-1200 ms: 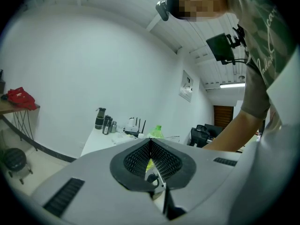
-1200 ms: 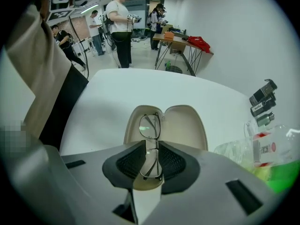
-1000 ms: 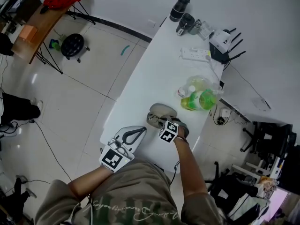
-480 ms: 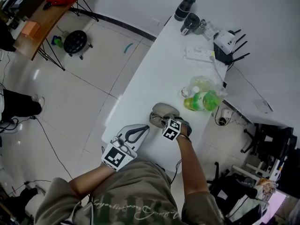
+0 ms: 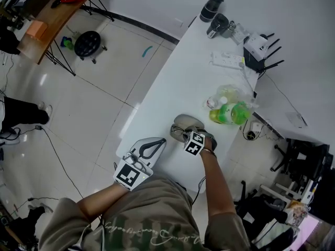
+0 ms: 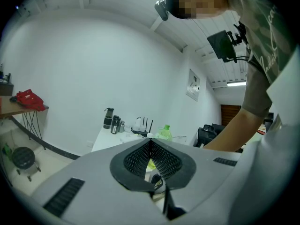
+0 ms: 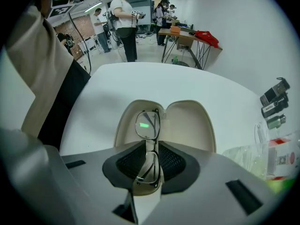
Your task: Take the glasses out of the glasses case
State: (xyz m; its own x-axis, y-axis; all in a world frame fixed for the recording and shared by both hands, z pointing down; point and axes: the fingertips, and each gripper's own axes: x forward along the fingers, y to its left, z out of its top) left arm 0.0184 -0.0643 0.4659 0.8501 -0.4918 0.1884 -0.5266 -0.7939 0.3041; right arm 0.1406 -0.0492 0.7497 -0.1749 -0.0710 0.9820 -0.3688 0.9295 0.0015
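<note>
A beige glasses case [image 5: 188,122] lies open on the white table [image 5: 180,77] near its front end. My right gripper [image 5: 182,135] is shut on the dark-framed glasses [image 5: 176,132] at the case's near side. In the right gripper view one lens [image 7: 147,124] sticks out over the open case [image 7: 187,125], and the other lens sits between the jaws of the right gripper [image 7: 152,149]. My left gripper [image 5: 160,143] rests at the table's front left edge, apart from the case. Its jaws meet at the tips with nothing held, as the left gripper [image 6: 151,141] view shows.
A green bottle in a clear bag [image 5: 229,111] stands right of the case. Farther back are a power strip [image 5: 228,60], a router [image 5: 258,47] and black flasks [image 5: 212,7]. Tiled floor lies left of the table. Several people [image 7: 124,18] stand far off.
The head view has drifted slightly. Both grippers, the glasses and the case keep the same places relative to each other.
</note>
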